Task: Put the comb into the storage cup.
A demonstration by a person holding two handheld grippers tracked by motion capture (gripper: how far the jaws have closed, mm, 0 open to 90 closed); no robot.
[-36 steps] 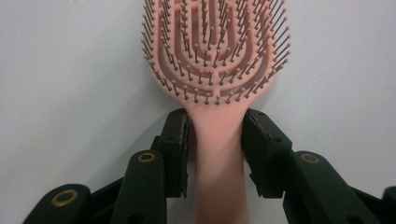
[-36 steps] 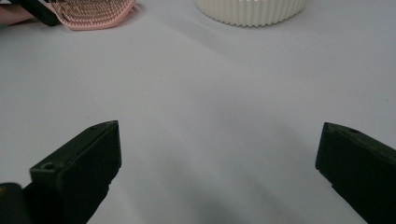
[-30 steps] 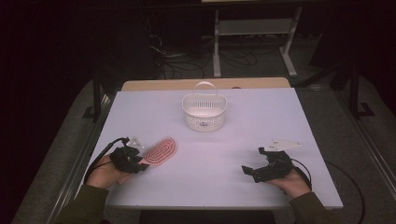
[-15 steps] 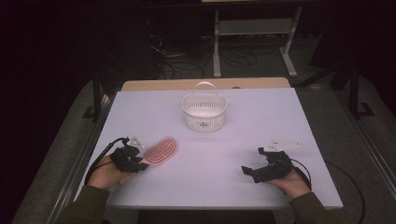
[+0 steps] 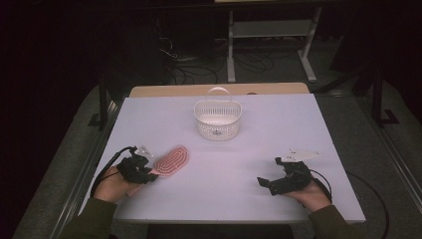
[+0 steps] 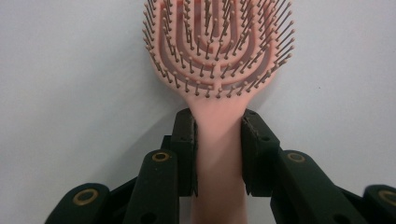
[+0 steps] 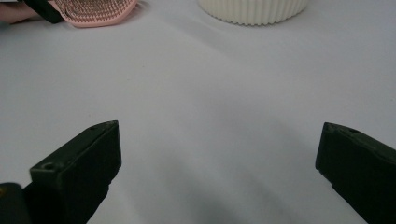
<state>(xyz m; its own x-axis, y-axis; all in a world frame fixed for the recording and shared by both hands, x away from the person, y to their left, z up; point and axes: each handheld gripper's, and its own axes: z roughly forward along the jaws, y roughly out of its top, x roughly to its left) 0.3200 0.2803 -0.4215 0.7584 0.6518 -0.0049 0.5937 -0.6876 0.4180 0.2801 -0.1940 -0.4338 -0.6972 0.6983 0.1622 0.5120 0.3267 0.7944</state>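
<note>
Lying bristles-up at the front left of the table (image 5: 234, 164), the pink hairbrush (image 5: 171, 160) runs handle-to-head away from the person, head angled toward the white basket (image 5: 217, 119). The left gripper (image 5: 149, 172) has just closed both pads on its handle. The right gripper (image 5: 263, 183) rests wide, holding nothing.

a white table (image 5: 239, 199) carries a pink hairbrush (image 5: 171, 160) and a white basket (image 5: 217, 119).
</note>
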